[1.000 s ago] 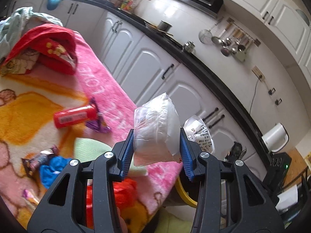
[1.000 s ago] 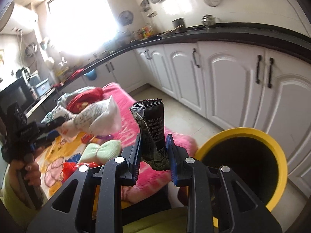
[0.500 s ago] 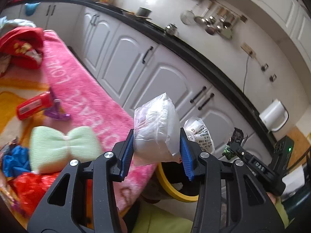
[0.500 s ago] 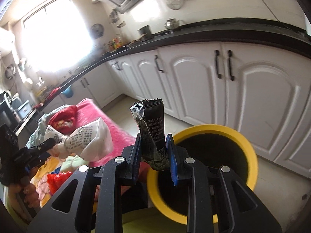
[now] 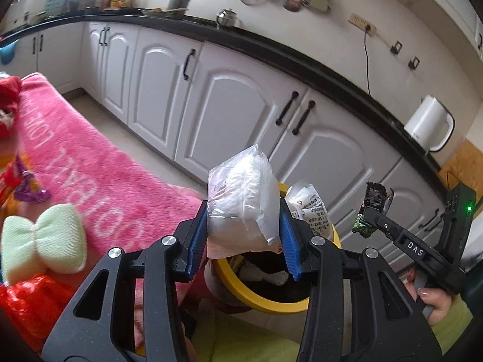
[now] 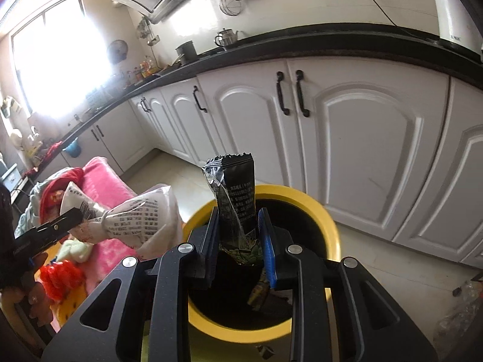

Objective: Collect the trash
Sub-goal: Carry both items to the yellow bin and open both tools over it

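Observation:
My left gripper (image 5: 243, 235) is shut on a clear plastic bag of white stuff (image 5: 241, 205), held over the near rim of the yellow-rimmed bin (image 5: 265, 301). In the right wrist view that same plastic bag (image 6: 142, 214) hangs at the left, beside the bin. My right gripper (image 6: 238, 241) is shut on a black snack wrapper (image 6: 235, 202) that stands upright over the yellow-rimmed bin (image 6: 329, 229). From the left wrist view the right gripper (image 5: 371, 214) shows at the right with the wrapper (image 5: 374, 199) in it. Some scraps lie inside the bin.
A pink blanket (image 5: 90, 163) covers the surface at the left, with a pale green bow (image 5: 42, 241), a red bag (image 5: 27, 304) and a purple piece (image 5: 27, 193) on it. White cabinets (image 6: 347, 138) under a black counter run behind the bin. A white kettle (image 5: 428, 123) stands on the counter.
Both grippers have swung right from the blanket toward the bin, each keeping its load. The bin now lies under the right gripper and just ahead of the left one.

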The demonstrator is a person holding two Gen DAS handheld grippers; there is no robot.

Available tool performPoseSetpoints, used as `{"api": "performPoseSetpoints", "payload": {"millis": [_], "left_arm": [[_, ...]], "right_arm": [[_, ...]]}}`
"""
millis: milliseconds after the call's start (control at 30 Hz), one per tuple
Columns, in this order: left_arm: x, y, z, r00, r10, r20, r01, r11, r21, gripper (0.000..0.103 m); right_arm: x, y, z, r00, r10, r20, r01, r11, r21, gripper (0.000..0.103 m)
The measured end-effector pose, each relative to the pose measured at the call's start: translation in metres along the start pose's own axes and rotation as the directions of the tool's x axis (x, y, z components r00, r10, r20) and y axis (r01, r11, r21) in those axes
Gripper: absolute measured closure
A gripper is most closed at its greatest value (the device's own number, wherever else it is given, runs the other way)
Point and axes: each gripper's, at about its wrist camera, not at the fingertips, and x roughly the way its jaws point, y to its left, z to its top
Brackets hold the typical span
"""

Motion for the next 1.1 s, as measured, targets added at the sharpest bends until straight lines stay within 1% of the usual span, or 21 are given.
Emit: {"api": "performPoseSetpoints", "payload": {"millis": [200, 367, 500, 733, 800, 867, 900, 1033, 1100], "left_arm": [[0.023, -0.016, -0.006, 0.999, 0.012, -0.039, -0.010, 0.999, 0.052, 0.067], [0.041, -0.022, -0.013, 0.997, 0.025, -0.074, -0.019, 0.997, 0.074, 0.067], [0.053, -0.023, -0.020, 0.994, 0.028, -0.102, -0.020, 0.997, 0.080, 0.066], [0.068, -0.024, -0.026, 0.990, 0.025, -0.139, -0.013, 0.996, 0.087, 0.065], [0.072, -0.024, -0.028, 0.989, 0.022, -0.146, -0.009, 0.996, 0.086, 0.064], [0.075, -0.023, -0.029, 0.988, 0.020, -0.150, -0.008, 0.997, 0.081, 0.061], [0.076, -0.022, -0.029, 0.988, 0.017, -0.153, -0.005, 0.997, 0.077, 0.060], [0.077, -0.017, -0.030, 0.988, 0.005, -0.155, 0.005, 0.998, 0.059, 0.042], [0.075, -0.015, -0.030, 0.989, 0.003, -0.151, 0.005, 0.999, 0.054, 0.039]], "right_arm": [[0.008, -0.017, -0.009, 0.999, -0.004, -0.041, 0.006, 0.999, 0.036, 0.079], [0.018, -0.026, -0.018, 0.996, 0.001, -0.086, 0.004, 0.998, 0.055, 0.079], [0.028, -0.024, -0.024, 0.992, 0.012, -0.126, -0.005, 0.999, 0.053, 0.078], [0.042, -0.022, -0.032, 0.986, 0.020, -0.168, -0.010, 0.998, 0.054, 0.077], [0.045, -0.024, -0.034, 0.984, 0.019, -0.175, -0.008, 0.998, 0.063, 0.074], [0.047, -0.027, -0.034, 0.983, 0.021, -0.180, -0.008, 0.997, 0.072, 0.073], [0.048, -0.028, -0.034, 0.983, 0.019, -0.183, -0.005, 0.997, 0.077, 0.071], [0.050, -0.034, -0.035, 0.983, 0.008, -0.184, 0.010, 0.995, 0.096, 0.067], [0.048, -0.036, -0.034, 0.984, 0.001, -0.177, 0.017, 0.995, 0.102, 0.060]]}}
